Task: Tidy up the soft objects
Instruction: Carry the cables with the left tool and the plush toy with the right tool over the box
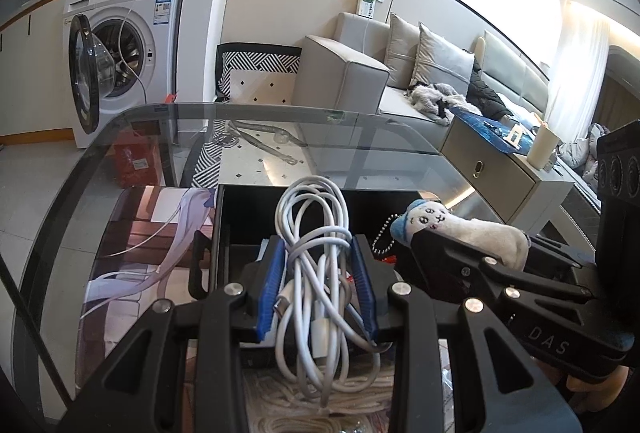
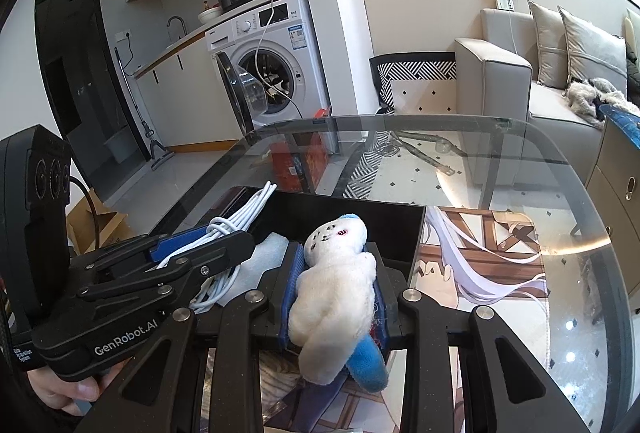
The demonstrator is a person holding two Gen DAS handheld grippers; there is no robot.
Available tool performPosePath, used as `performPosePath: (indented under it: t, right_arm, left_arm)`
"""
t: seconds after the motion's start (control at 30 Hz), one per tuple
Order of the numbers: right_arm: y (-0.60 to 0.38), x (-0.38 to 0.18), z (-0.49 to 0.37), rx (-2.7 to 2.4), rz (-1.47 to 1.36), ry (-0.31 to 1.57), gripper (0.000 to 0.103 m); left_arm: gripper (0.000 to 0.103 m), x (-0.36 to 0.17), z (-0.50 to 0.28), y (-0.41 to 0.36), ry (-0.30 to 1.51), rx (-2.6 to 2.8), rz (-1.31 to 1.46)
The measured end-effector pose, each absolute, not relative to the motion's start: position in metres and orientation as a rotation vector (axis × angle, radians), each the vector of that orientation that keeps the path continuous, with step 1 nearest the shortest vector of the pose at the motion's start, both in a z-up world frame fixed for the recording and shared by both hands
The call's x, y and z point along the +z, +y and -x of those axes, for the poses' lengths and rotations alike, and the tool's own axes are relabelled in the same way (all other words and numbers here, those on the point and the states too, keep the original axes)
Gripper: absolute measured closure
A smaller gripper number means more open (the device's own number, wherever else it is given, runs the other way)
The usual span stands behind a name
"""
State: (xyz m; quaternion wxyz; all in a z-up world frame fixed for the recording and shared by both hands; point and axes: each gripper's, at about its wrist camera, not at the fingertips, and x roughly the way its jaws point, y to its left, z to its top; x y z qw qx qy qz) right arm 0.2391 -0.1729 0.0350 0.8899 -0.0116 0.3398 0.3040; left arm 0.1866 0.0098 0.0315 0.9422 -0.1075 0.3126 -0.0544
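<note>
Two grippers hang side by side over a black box (image 2: 416, 233) on the glass table (image 2: 560, 193). The left gripper (image 1: 318, 273) is clamped on a coiled white charging cable (image 1: 316, 233), while the right gripper (image 2: 334, 273) pinches a white-and-blue plush toy (image 2: 336, 289) between its blue pads (image 2: 289, 297).

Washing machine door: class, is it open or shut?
Open. The washing machine door swings out left, and the drum behind it shows.

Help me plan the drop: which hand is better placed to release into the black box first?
Probably the left: its gripper holds the white cable over the black box, while the right gripper grips the plush toy nearer the front edge.
</note>
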Motion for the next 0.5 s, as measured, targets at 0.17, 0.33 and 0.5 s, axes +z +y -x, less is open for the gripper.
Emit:
performPosePath:
  t: [0.17, 0.33, 0.5]
  right_arm:
    - [-0.170, 0.034, -0.245, 0.630, 0.028, 0.712, 0.073]
    - [-0.170, 0.032, -0.248, 0.626, 0.026, 0.716, 0.073]
    - [-0.167, 0.030, -0.253, 0.628, 0.024, 0.721, 0.073]
  left_arm:
    - [0.071, 0.032, -0.193, 0.009, 0.640, -0.113, 0.221]
    - [0.071, 0.030, -0.198, 0.014, 0.644, -0.117, 0.227]
    - [0.070, 0.028, -0.200, 0.015, 0.646, -0.122, 0.223]
